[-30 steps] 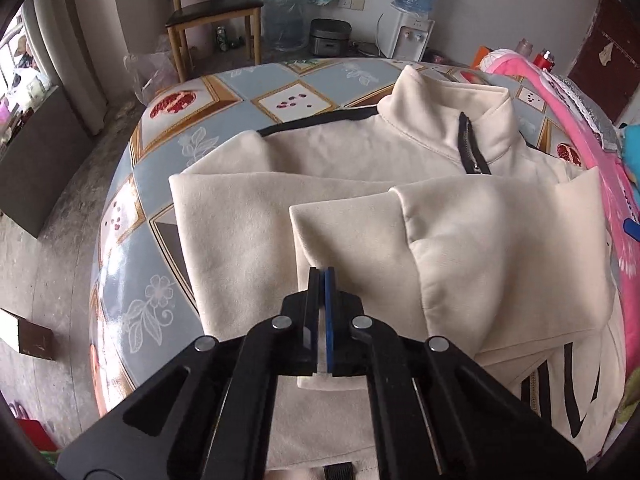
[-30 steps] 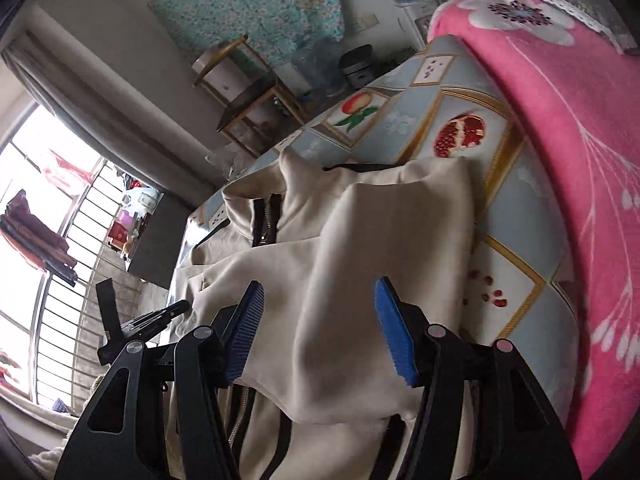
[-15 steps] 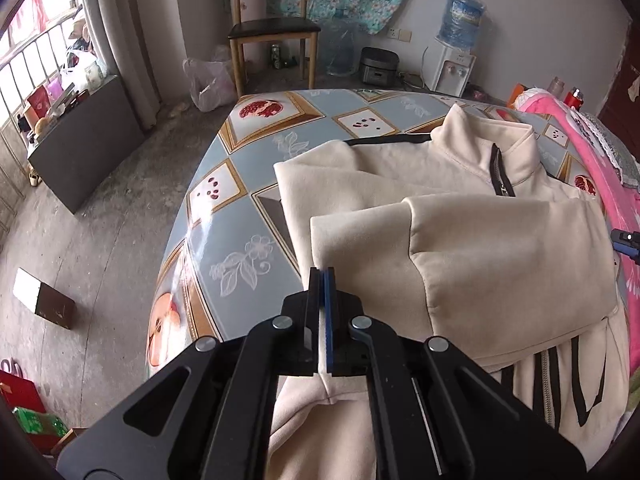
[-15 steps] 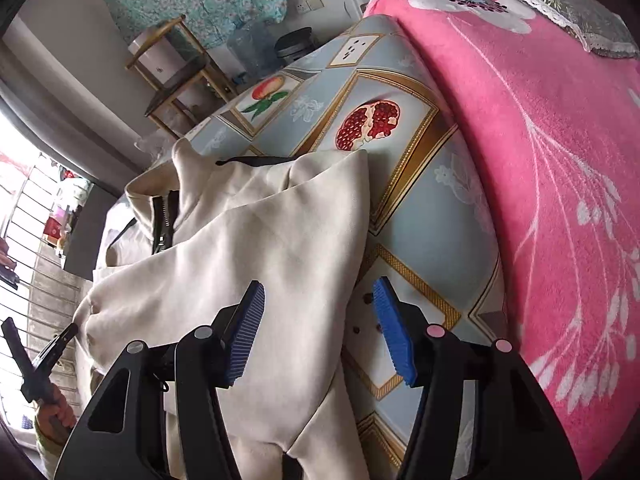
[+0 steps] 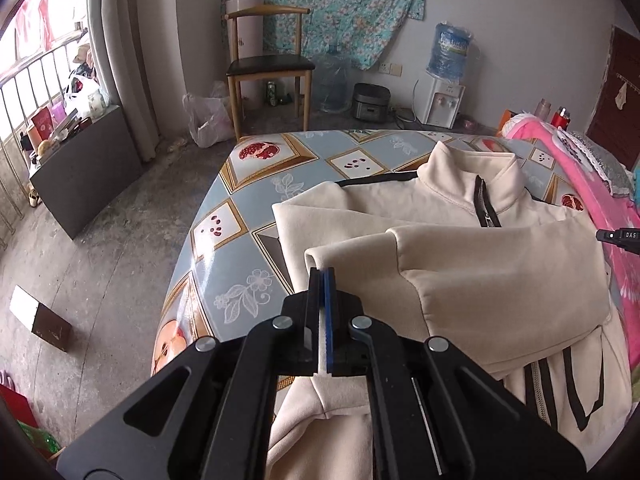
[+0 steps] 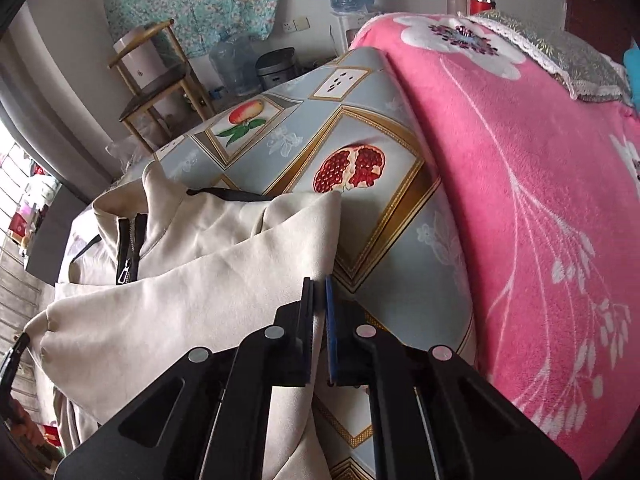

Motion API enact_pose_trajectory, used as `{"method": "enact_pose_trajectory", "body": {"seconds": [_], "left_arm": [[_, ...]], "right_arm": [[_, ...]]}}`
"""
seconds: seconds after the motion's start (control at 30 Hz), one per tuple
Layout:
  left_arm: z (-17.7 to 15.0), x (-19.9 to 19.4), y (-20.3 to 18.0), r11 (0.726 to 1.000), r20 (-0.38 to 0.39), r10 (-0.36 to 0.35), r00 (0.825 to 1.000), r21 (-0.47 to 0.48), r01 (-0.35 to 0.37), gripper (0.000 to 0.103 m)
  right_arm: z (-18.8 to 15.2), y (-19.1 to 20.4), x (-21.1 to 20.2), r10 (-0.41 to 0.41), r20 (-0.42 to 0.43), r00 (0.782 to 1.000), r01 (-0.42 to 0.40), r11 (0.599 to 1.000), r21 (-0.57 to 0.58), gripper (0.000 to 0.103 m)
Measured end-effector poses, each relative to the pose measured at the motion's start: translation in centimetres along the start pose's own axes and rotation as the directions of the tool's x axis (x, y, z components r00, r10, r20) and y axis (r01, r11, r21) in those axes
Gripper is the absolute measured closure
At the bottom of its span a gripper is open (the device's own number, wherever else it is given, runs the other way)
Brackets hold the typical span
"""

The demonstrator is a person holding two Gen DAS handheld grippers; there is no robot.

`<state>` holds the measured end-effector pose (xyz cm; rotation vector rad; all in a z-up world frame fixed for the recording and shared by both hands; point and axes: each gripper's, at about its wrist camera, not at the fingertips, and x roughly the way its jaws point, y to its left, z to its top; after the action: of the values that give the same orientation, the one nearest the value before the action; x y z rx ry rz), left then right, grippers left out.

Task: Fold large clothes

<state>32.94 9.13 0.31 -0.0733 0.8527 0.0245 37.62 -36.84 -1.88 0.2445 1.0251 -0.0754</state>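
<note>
A cream zip-up jacket (image 5: 460, 280) with black stripes lies on the fruit-patterned table (image 5: 248, 216), one sleeve folded across its chest. My left gripper (image 5: 323, 276) is shut on the fold at the jacket's near left edge; cream cloth shows between its pads. In the right wrist view the same jacket (image 6: 200, 288) reaches the table's (image 6: 360, 120) right side. My right gripper (image 6: 320, 284) is shut on the jacket's right edge, with cloth pinched between the pads. Its black tip (image 5: 618, 236) shows at the right edge of the left wrist view.
A pink flowered blanket (image 6: 520, 160) covers the table's right side, close to the right gripper. Beyond the table stand a wooden chair (image 5: 268, 68), a water dispenser (image 5: 444, 80) and a dark cabinet (image 5: 80, 160). A small box (image 5: 40, 320) lies on the floor at left.
The right gripper's jaws have closed on the jacket's right edge after moving down toward it. The left gripper, still shut on the cloth, has risen and drawn back.
</note>
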Motion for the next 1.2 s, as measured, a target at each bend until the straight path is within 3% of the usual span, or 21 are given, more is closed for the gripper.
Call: {"method": "enact_pose_trajectory", "body": {"seconds": [0.07,0.13,0.17,0.27,0.33,0.37,0.4,0.47,0.53,0.6,0.67,0.77,0.83,0.93,1.1,1.2], "left_arm": [[-0.2,2.2,0.4,1.000,-0.103,0.006,0.995,-0.016,-0.007,0.101],[-1.0,4.5,1.2,0.999,-0.194,0.007,0.981,-0.036,-0.014,0.097],[-1.4,4.8,1.8,0.998,-0.203,0.000,0.979,-0.064,-0.013,0.096],[-1.2,2.7,3.6,0.992,-0.105,0.000,0.994,-0.128,-0.014,0.092],[-0.6,1.0,3.9,0.992,-0.034,-0.027,0.999,-0.127,0.023,0.091],[-0.2,0.5,3.6,0.993,-0.014,-0.039,0.999,-0.109,0.037,0.091],[0.1,0.2,3.0,0.995,-0.003,-0.055,0.998,-0.081,0.055,0.090],[0.6,0.7,1.1,0.995,-0.031,-0.096,0.995,-0.024,0.096,0.079],[0.5,2.5,-1.2,0.991,-0.125,-0.130,0.984,0.023,0.133,0.066],[-0.2,4.6,-2.6,0.988,-0.199,-0.141,0.970,0.031,0.150,0.066],[-1.1,6.2,-2.7,0.993,-0.230,-0.102,0.968,0.029,0.112,0.064],[-1.7,5.8,-2.0,0.989,-0.194,-0.137,0.971,0.027,0.145,0.064],[-1.8,5.5,-1.7,0.988,-0.198,-0.140,0.970,0.033,0.150,0.065],[-1.4,4.1,-1.7,0.993,-0.184,-0.086,0.979,0.063,0.099,0.067],[-1.7,0.0,-3.7,0.973,-0.140,-0.137,0.981,0.167,0.160,0.059],[-3.7,0.6,-5.1,0.961,-0.196,-0.107,0.975,0.231,0.152,0.055]], "right_arm": [[0.0,-0.1,0.9,-0.076,-0.007,0.997,0.076,0.997,-0.017,0.097],[-0.1,-0.7,1.4,-0.091,-0.031,0.995,0.091,0.996,-0.005,0.097],[-0.2,-1.2,1.1,-0.077,-0.030,0.997,0.077,0.997,0.016,0.097],[-0.4,-1.5,-1.7,-0.052,0.033,0.998,0.051,0.998,0.030,0.095],[-0.8,-0.3,-3.9,-0.023,0.099,0.995,0.025,0.999,-0.023,0.084],[-1.3,0.9,-4.9,0.002,0.121,0.993,0.007,0.997,-0.074,0.073],[-1.9,2.3,-5.4,0.034,0.121,0.992,-0.016,0.990,-0.139,0.062],[-3.9,5.6,-5.4,0.101,0.062,0.993,-0.079,0.956,-0.284,0.053],[-6.0,8.2,-4.4,0.111,0.002,0.994,-0.102,0.917,-0.386,0.053],[-7.8,9.5,-2.7,0.078,-0.054,0.995,-0.094,0.890,-0.446,0.053],[-9.2,9.1,-1.2,0.021,-0.089,0.996,-0.060,0.882,-0.467,0.053],[-9.7,5.4,-1.6,0.095,-0.108,0.990,-0.127,0.924,-0.360,0.053],[-9.7,3.4,-2.2,0.125,-0.118,0.985,-0.154,0.944,-0.290,0.059],[-9.7,3.1,-4.1,0.098,-0.103,0.990,-0.121,0.961,-0.249,0.062],[-11.7,7.2,-7.5,0.205,-0.065,0.977,-0.215,0.925,-0.313,0.060],[-13.9,10.2,-6.0,0.138,-0.076,0.987,-0.157,0.903,-0.401,0.060]]}}
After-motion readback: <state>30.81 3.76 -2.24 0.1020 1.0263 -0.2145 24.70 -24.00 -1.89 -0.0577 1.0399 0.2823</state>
